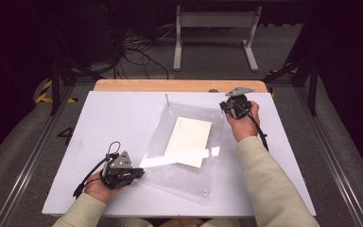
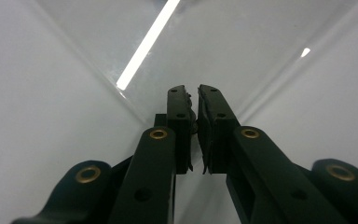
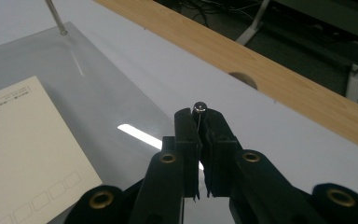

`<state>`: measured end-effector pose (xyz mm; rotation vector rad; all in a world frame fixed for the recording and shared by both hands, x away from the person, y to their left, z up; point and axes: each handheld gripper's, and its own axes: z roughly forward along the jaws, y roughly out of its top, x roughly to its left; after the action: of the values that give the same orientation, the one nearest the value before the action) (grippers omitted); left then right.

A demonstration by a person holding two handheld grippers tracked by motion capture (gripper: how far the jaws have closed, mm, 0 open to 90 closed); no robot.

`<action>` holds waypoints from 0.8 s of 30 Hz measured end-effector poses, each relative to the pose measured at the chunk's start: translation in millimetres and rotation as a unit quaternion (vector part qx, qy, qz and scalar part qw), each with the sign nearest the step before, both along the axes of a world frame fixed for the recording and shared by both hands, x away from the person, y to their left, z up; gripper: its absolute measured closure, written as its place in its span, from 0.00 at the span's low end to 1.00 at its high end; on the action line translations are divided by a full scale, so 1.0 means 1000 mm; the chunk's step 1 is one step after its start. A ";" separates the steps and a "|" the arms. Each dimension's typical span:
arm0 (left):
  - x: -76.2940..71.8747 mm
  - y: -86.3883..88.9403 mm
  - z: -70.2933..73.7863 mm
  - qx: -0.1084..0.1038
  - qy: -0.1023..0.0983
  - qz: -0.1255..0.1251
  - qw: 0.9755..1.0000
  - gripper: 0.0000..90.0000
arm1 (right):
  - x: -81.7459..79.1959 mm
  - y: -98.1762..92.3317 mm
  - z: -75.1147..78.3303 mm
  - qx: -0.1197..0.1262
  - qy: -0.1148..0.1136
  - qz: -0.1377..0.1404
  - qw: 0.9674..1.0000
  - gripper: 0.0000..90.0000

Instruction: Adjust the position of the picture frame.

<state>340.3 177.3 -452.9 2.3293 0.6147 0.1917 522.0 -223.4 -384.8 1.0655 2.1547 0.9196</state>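
The work in hand is assembly of a clear acrylic frame [image 1: 189, 151] that lies flat on the white surface [image 1: 113, 113] with a cream card [image 1: 189, 141] on it.

**Progress.** One slim metal pin [image 1: 168, 101] stands upright at the frame's 11 o'clock corner, and a small fitting [image 1: 205, 192] shows at its 5 o'clock corner. The right gripper [image 3: 199, 111] is raised above the frame's 1 o'clock corner; its fingers [image 3: 186, 135] are pressed narrow on a second pin [image 3: 198, 107], whose rounded head shows just above the tips. Judged from this, one pin is placed and this one remains to be set; the 7 o'clock corner cannot be read.

**Left gripper.** The left gripper [image 2: 192, 89] rests at the frame's 7 o'clock corner, fingers closed together. Whether they pinch the frame edge cannot be told.

**Orientation.** The held pin's long axis runs along the fingers, its head at the tips. The frame's long axis runs from 5 to 11 o'clock.
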 end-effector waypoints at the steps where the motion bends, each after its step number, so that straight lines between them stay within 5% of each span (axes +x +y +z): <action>1: 0.000 0.000 0.000 0.001 -0.001 -0.002 1.000 0.93 | 0.007 0.006 -0.001 -0.003 0.001 0.004 1.000 0.94; 4: -0.002 -0.002 0.000 0.003 -0.003 -0.013 1.000 0.93 | 0.018 0.014 -0.005 -0.012 -0.014 0.015 1.000 0.91; 5: -0.002 -0.002 0.000 0.004 -0.004 -0.015 1.000 0.93 | 0.023 0.018 -0.006 -0.009 -0.031 0.030 0.999 0.85; 7: -0.002 -0.001 -0.001 0.000 -0.004 -0.018 1.000 0.93 | 0.025 0.020 -0.007 -0.016 -0.030 0.025 0.999 0.79; 10: -0.001 0.001 -0.002 -0.010 0.001 -0.016 1.000 0.93 | 0.012 0.012 -0.007 0.031 -0.004 0.038 0.999 0.77; 12: -0.001 0.000 -0.002 -0.008 -0.001 -0.016 1.000 0.93 | 0.006 0.010 -0.008 0.039 -0.007 0.050 0.998 0.77; 14: -0.003 -0.002 -0.001 -0.004 -0.003 -0.014 1.000 0.93 | -0.013 0.002 -0.010 0.060 0.000 0.068 0.996 0.75; 15: -0.006 -0.006 -0.001 0.000 -0.004 -0.022 1.000 0.93 | -0.031 -0.007 -0.013 0.086 0.012 0.087 0.992 0.74; 17: -0.007 -0.008 0.000 0.000 -0.004 -0.028 1.000 0.93 | -0.039 -0.009 -0.013 0.095 0.016 0.094 0.991 0.74; 19: -0.011 -0.015 0.000 -0.002 0.000 -0.042 0.999 0.93 | -0.064 -0.016 -0.013 0.111 0.022 0.123 0.986 0.74; 24: -0.019 -0.030 0.000 -0.004 0.007 -0.076 0.997 0.93 | -0.129 -0.028 -0.010 0.085 0.007 0.184 0.979 0.73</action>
<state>321.2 147.3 -453.0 2.3586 0.4415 0.1019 393.4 -251.3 -394.9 0.7604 2.3643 1.2865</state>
